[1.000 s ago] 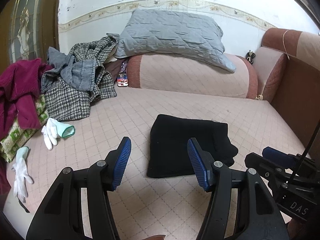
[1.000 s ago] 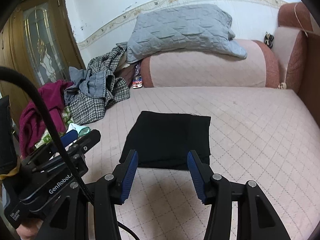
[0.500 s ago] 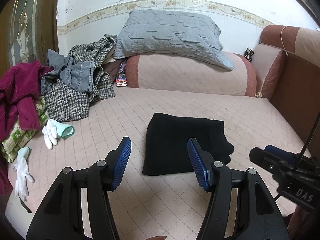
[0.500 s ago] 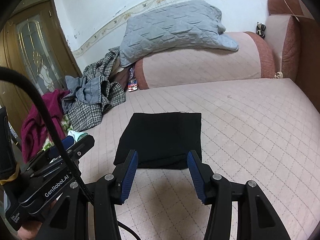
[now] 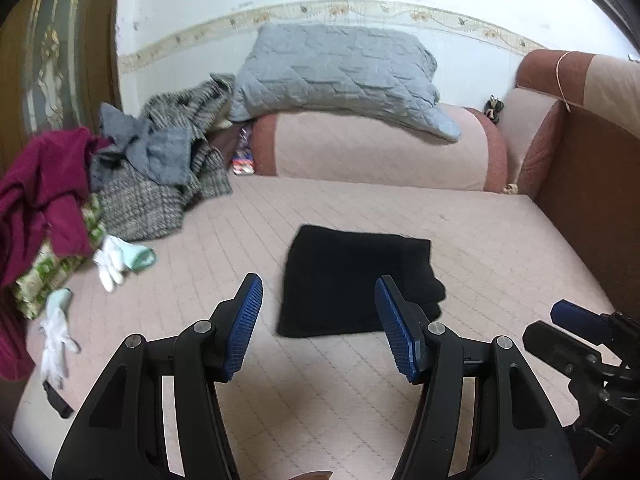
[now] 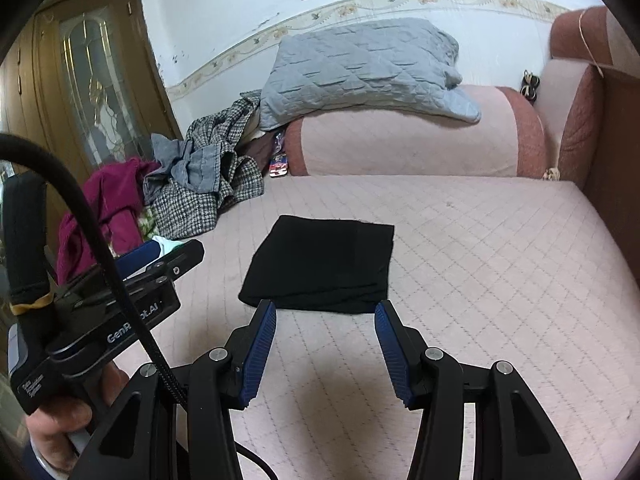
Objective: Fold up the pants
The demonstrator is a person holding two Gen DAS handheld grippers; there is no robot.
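Note:
The black pants (image 5: 352,276) lie folded into a flat rectangle on the pink quilted bed (image 5: 500,248). They also show in the right wrist view (image 6: 324,264). My left gripper (image 5: 318,320) is open and empty, held above the bed just short of the pants' near edge. My right gripper (image 6: 325,354) is open and empty, also a little short of the pants. The right gripper shows at the lower right of the left wrist view (image 5: 576,344), and the left gripper at the left of the right wrist view (image 6: 160,264).
A heap of clothes (image 5: 160,176) and a maroon garment (image 5: 40,196) lie at the bed's left. White gloves (image 5: 116,260) lie nearby. A grey quilted pillow (image 5: 340,72) rests on a pink bolster (image 5: 380,156). A brown bed frame (image 5: 592,200) bounds the right side.
Both grippers have drawn back from the folded pants, which now sit farther away. The pants have not moved. Both grippers stay open.

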